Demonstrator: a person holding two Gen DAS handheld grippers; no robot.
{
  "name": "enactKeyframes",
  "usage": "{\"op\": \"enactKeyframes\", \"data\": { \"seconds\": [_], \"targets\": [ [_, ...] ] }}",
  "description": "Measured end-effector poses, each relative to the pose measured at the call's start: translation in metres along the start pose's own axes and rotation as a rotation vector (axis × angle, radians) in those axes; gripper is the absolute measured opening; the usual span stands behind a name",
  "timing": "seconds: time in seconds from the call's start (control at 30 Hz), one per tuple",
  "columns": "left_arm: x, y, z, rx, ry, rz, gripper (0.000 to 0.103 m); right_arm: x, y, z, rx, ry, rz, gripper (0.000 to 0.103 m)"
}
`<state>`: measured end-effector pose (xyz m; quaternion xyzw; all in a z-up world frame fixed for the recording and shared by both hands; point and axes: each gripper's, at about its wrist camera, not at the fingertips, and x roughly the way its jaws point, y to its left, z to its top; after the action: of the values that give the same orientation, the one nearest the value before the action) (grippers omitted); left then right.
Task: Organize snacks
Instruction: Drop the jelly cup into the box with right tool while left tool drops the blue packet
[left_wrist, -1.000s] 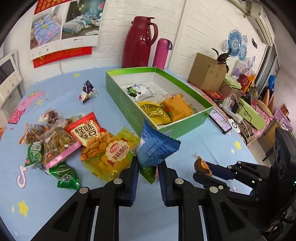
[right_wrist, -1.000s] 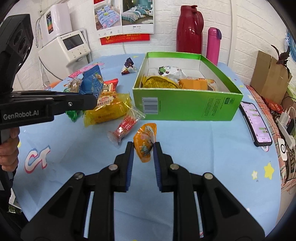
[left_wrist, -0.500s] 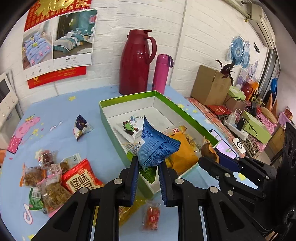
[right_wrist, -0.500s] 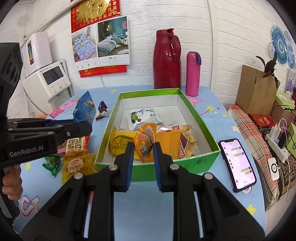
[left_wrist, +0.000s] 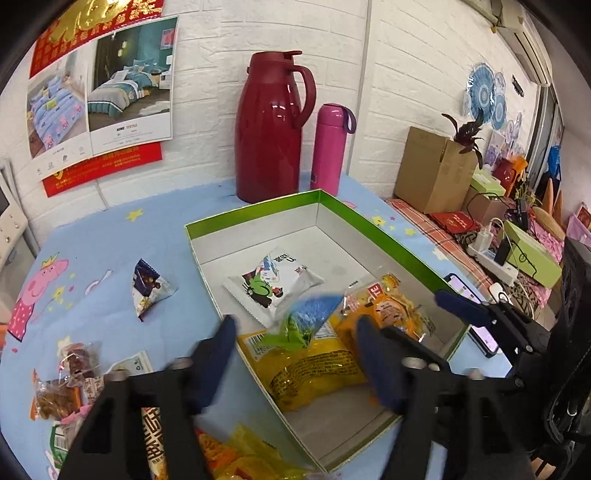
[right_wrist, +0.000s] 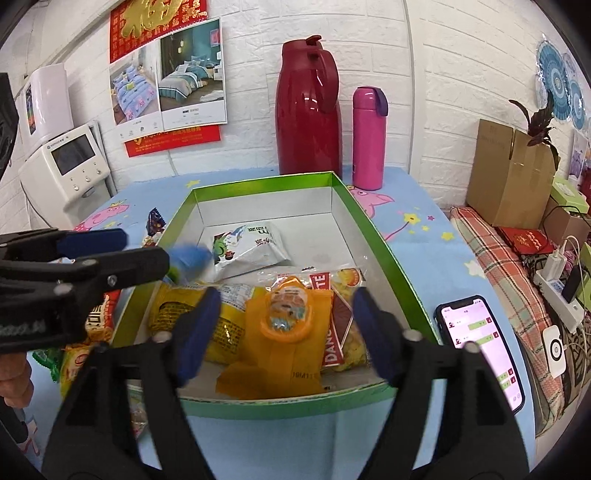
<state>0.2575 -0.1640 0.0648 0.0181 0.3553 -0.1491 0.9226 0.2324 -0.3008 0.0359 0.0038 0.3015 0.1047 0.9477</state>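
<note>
Both views are bright and evenly lit, with soft, short shadows inside the green-rimmed cardboard box (right_wrist: 373, 236). White window-shaped highlights streak the glossy dark-red plastic thermos jug (left_wrist: 271, 125) and, more faintly, the matt pink steel flask (right_wrist: 367, 138). Fisheye bending curves the white brick wall (left_wrist: 406, 74) and blackens the corners (worst at 10 and 2 o'clock). Motion blur smears the blue foil snack packet (left_wrist: 314, 308) and the blue-padded fingers of the left gripper (left_wrist: 295, 354); the right gripper (right_wrist: 286, 332) looks slightly soft too, while the background stays sharp.
</note>
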Motion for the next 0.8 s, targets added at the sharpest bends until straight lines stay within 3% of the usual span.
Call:
{"op": "enactKeyframes", "data": {
  "seconds": [0.07,0.33,0.57,0.8],
  "targets": [
    [-0.005,0.001,-0.003,-0.010,-0.065,0.045,0.096,0.001,-0.001,-0.001,-0.010,-0.003,-0.003,0.082],
    [-0.014,0.006,-0.008,-0.011,-0.057,0.045,0.096,-0.003,-0.002,-0.003,0.014,0.016,-0.010,0.084],
    [-0.041,0.010,-0.017,-0.028,-0.072,0.057,0.096,-0.031,0.015,-0.007,0.004,-0.020,0.017,0.091],
    [-0.075,0.012,-0.035,-0.042,-0.082,0.088,0.096,-0.059,0.034,-0.018,-0.002,-0.036,0.055,0.092]
  ]
}}
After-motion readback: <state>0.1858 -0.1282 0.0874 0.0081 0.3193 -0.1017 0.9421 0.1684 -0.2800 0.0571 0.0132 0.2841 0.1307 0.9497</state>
